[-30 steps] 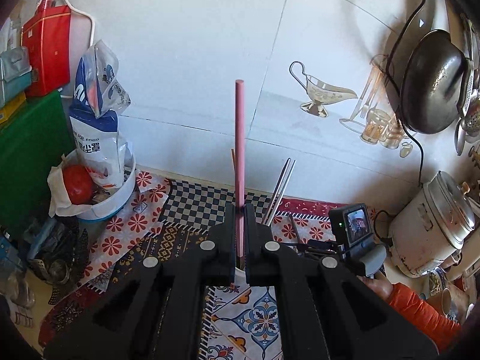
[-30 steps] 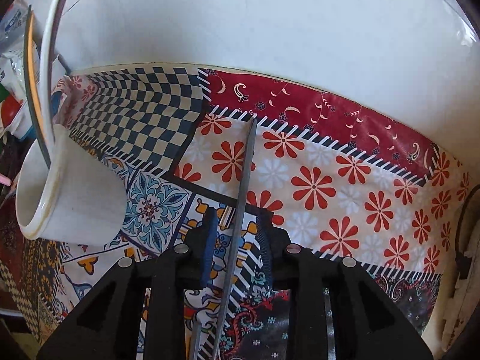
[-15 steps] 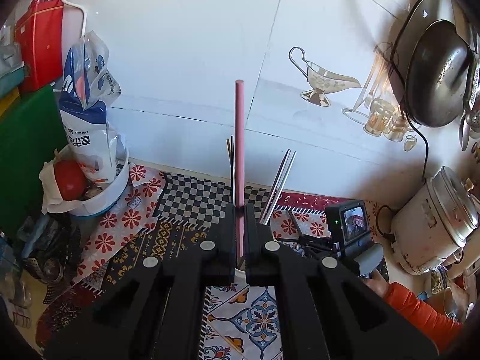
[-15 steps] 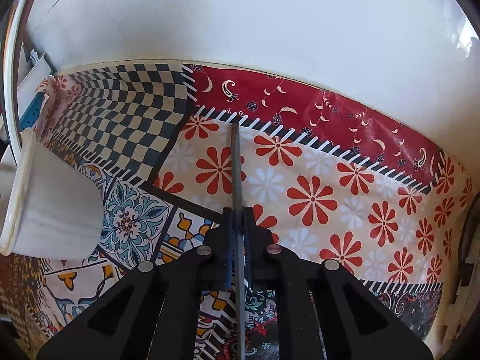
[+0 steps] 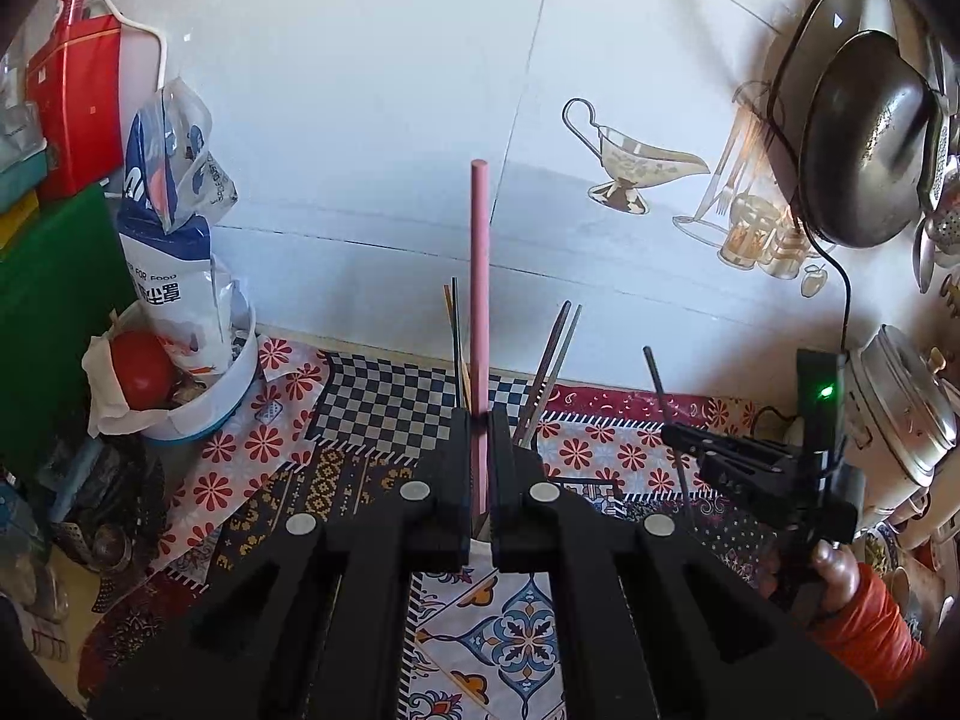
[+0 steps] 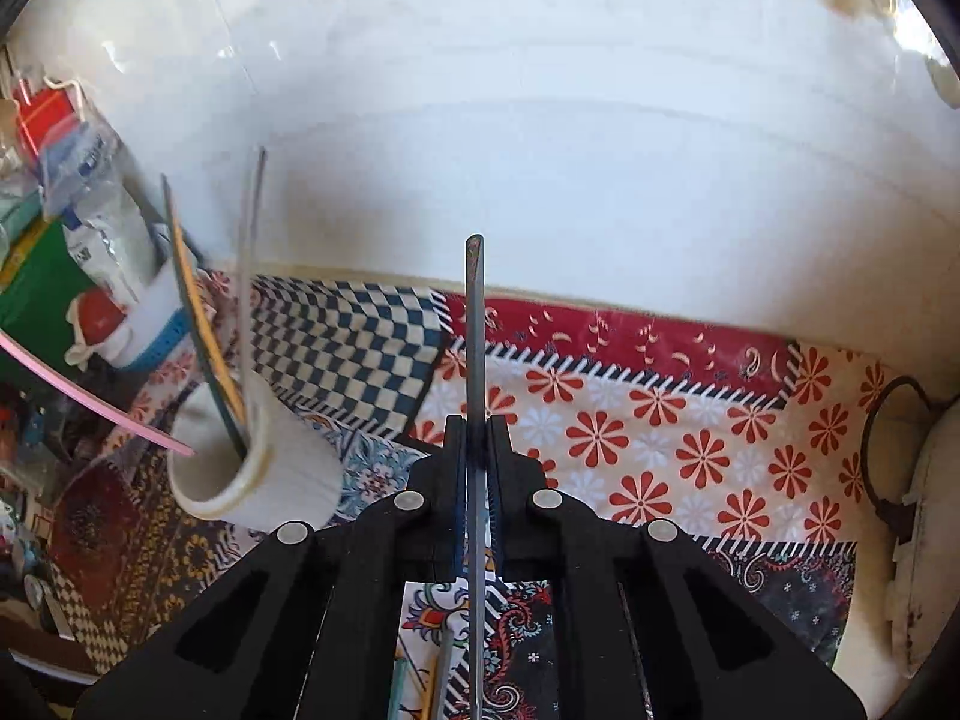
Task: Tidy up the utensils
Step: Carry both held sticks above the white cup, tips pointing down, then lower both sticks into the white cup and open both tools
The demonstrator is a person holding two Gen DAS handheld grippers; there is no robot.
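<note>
My left gripper (image 5: 479, 420) is shut on a pink chopstick (image 5: 479, 276) that stands upright, its lower end over a white cup (image 6: 264, 474) holding several chopsticks (image 5: 549, 360). My right gripper (image 6: 477, 426) is shut on a dark grey chopstick (image 6: 474, 324), lifted off the patterned tablecloth (image 6: 660, 420) and pointing at the wall. That gripper and its chopstick (image 5: 663, 402) show in the left wrist view at the right. More chopsticks (image 6: 441, 678) lie on the cloth under the right gripper.
A white bowl (image 5: 204, 402) with a blue-white bag and a red fruit stands at the far left. A rice cooker (image 5: 900, 420) stands at the right, a black pan (image 5: 864, 138) hangs above it. The white tiled wall (image 5: 360, 120) closes the back.
My right gripper closed on the grey chopstick and lifted it off the cloth, tilting it up. The left gripper held the pink chopstick nearly still.
</note>
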